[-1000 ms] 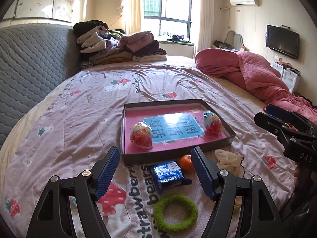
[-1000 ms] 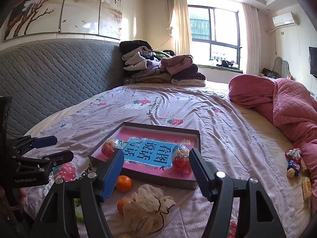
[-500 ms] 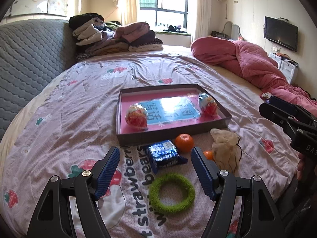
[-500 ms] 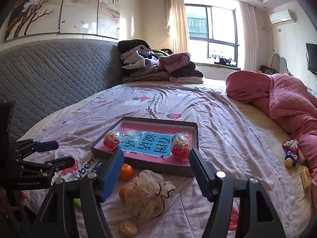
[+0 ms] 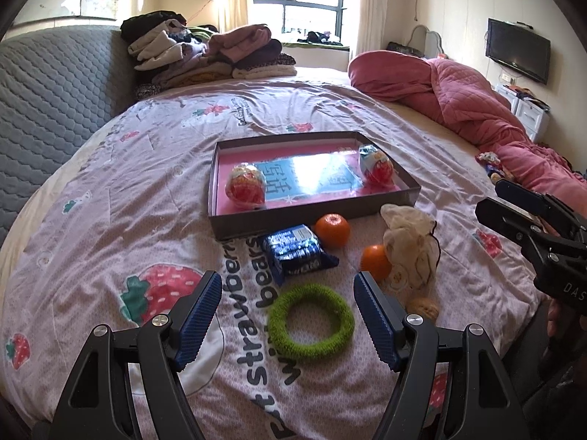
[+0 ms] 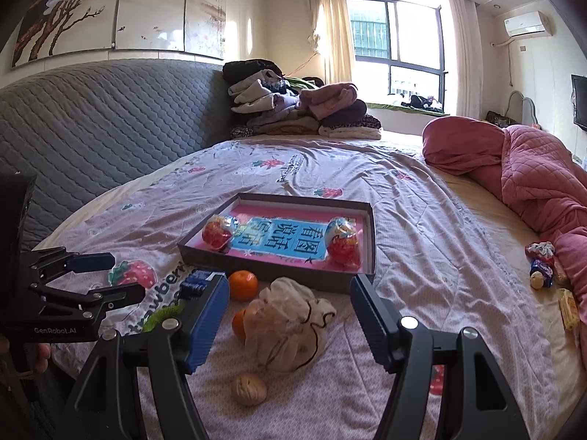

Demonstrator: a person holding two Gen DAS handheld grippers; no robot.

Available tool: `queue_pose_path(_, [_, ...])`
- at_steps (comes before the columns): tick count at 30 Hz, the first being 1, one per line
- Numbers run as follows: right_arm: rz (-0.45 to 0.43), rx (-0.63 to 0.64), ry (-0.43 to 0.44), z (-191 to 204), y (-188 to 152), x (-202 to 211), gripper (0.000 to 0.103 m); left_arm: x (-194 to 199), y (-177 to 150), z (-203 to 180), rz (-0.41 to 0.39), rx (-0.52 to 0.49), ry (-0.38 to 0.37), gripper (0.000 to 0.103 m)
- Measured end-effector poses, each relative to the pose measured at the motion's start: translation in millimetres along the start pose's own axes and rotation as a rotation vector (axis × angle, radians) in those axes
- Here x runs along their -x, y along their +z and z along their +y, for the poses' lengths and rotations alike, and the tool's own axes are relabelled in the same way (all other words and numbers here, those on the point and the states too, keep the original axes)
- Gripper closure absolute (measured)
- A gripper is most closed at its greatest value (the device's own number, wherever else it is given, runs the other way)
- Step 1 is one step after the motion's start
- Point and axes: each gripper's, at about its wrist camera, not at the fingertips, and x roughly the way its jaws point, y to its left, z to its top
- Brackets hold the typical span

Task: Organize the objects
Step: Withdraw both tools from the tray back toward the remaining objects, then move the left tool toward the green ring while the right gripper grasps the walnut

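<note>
A shallow brown box [image 5: 223, 220] [image 6: 279, 266] with a pink floor lies on the bed and holds two foil-wrapped toy eggs [image 5: 245, 185] [image 5: 378, 168]. In front of it lie a blue snack packet [image 5: 295, 251], two oranges [image 5: 332, 230] [image 5: 375, 261], a cream drawstring pouch [image 5: 411, 245] [image 6: 290, 326], a walnut [image 6: 248, 388] and a green fuzzy ring [image 5: 311, 324]. My left gripper [image 5: 288, 286] hangs open above the ring. Over the pouch my right gripper [image 6: 290, 293] stands open and holds nothing.
The bed carries a strawberry-print quilt [image 5: 146, 190]. Folded clothes [image 5: 205, 55] are piled at the far end by the grey padded headboard [image 6: 91, 124]. A rumpled pink duvet [image 5: 458, 99] lies at the right, with small snacks [image 6: 543, 267] beside it.
Both grippers have come forward and tipped lower over the bed. More of the near bed shows, and the walnut has come into both views. Both grippers stay open.
</note>
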Motion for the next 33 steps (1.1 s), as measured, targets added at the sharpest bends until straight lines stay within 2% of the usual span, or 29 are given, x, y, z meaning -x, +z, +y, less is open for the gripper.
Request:
queue_pose_path(13, [0.056, 0.010, 0.004, 9.7, -24.0, 1.8, 0.035, -1.5, -17.2, 1.1, 0.051, -0.016, 0.008, 0.027])
queue_pose_path(33, [0.135, 0.007, 0.008, 14.0, -43.1, -7.4, 0.035, -21.2, -28.5, 4.6, 0.123, 0.001, 0.020, 0.028])
